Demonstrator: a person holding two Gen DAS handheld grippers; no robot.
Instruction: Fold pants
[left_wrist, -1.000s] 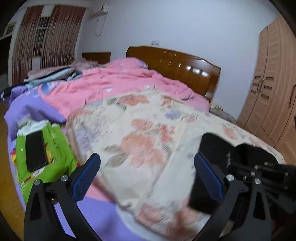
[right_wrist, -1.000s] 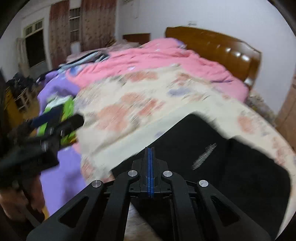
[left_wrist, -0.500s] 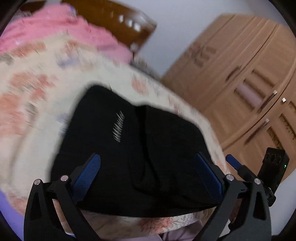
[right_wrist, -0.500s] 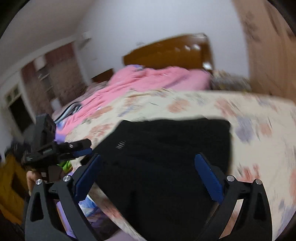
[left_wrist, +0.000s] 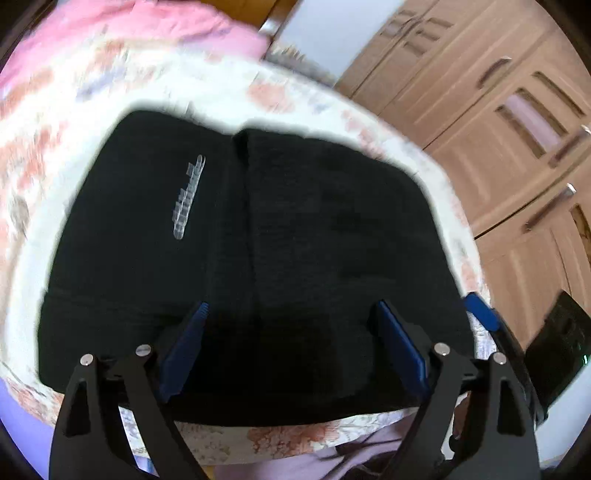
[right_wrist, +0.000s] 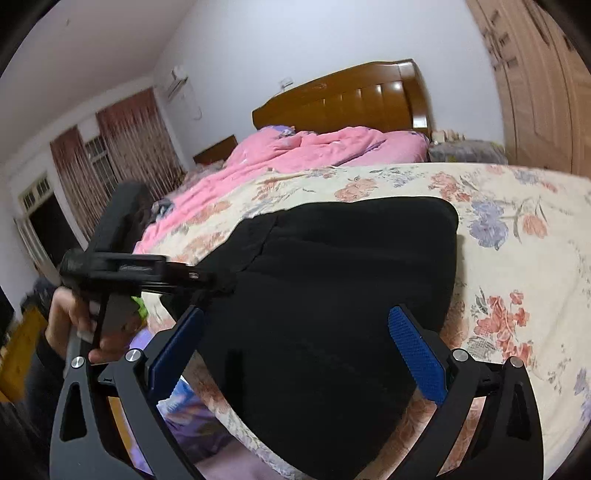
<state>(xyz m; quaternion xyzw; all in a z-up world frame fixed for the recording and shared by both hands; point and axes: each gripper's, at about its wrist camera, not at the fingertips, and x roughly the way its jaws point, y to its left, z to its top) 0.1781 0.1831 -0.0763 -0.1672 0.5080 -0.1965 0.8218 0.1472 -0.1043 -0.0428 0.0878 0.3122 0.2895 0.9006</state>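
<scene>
Lying folded into a compact rectangle near the foot edge of the bed, the black pants (left_wrist: 280, 236) rested on a floral quilt (right_wrist: 517, 266), with a pink duvet (right_wrist: 295, 151) bunched toward the wooden headboard (right_wrist: 351, 99) and a wardrobe (left_wrist: 498, 122) beside the bed. The left gripper (left_wrist: 291, 332) hovered over the near edge of the garment with its blue fingers spread and nothing between them. The right gripper (right_wrist: 295, 343) was likewise spread wide and empty, poised over the other end of the bundle.

A seam or fold line ran down the middle of the fabric in the left wrist view, which suggested that the legs already lay doubled over one another.

Judged from this layout, the step in hand was either a further fold or a final tidying. To do it well, each gripper should take a near corner through all layers at once, pinching close to the edge so that no inner layer slips. Both ends should then rise and travel together, keeping the edge straight. The cloth is soft and thick, so a shallow bite would likely shed the lower layers.

A pale printed mark (left_wrist: 188, 195) showed on the pants, but blur made its lettering unreadable.
</scene>
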